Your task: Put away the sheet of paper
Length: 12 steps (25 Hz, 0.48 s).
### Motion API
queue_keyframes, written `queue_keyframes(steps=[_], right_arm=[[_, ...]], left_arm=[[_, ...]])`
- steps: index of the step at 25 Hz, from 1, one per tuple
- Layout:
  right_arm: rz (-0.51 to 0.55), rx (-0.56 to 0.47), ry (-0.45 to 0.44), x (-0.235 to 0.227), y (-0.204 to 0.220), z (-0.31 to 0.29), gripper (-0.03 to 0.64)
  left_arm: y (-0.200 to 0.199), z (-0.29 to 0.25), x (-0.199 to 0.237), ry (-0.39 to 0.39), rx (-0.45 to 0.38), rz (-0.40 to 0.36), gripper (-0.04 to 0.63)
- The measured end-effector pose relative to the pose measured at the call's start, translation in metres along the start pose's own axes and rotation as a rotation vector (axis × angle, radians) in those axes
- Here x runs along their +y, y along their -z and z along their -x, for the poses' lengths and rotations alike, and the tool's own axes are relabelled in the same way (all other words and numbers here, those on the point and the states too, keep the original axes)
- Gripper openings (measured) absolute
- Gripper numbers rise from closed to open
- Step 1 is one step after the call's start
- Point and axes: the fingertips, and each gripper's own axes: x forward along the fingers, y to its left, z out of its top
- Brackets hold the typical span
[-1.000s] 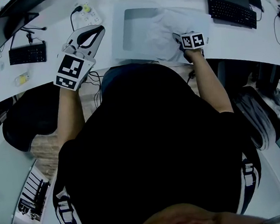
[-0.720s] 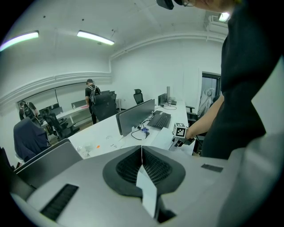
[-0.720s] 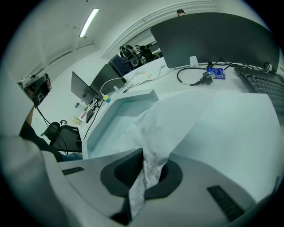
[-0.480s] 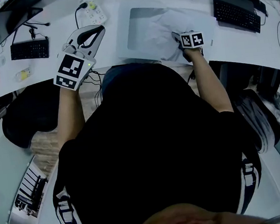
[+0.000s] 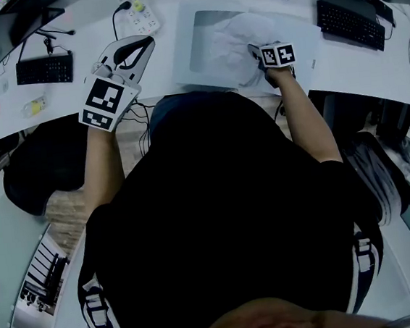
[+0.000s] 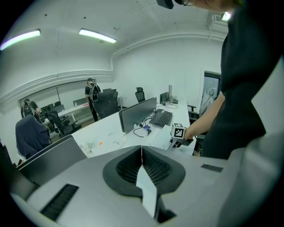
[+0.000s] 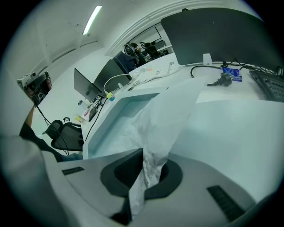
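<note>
Person: in a black top, seated at the curved white tabletop [image 5: 355, 64], both forearms stretched forward with a gripper in each hand.
Left gripper [image 6: 142, 151]: held up over the near edge of the tabletop, left of the tray and apart from the paper. Its jaws are pressed together. A pale strip shows at their base; what it is cannot be told.
Right gripper [image 7: 144, 162]: jaws clamped on a bunched end of the sheet of paper [image 7: 166, 117], at the tray's near side.
Sheet of paper: white and crumpled, rising from the right jaws and spreading over the right part of the tray.
Tray [image 5: 183, 53]: shallow, white, straight ahead of the person; its left part is bare.
Power strip [image 5: 138, 15]: on the tabletop beyond the left gripper.
Keyboards: one far left [image 5: 44, 69], one far right [image 5: 349, 15], both well apart from the tray.
Monitor [image 7: 222, 35]: dark, standing behind the tray.
</note>
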Motion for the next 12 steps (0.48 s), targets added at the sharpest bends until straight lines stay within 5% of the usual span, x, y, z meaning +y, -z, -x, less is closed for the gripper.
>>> queue_keyframes(steps=[12], right_arm=[[-0.007,0.001,-0.053,0.019,-0.019,-0.016,0.015]], left_arm=[[0.002,-0.002,0.008,0.006,0.006,0.008,0.023]])
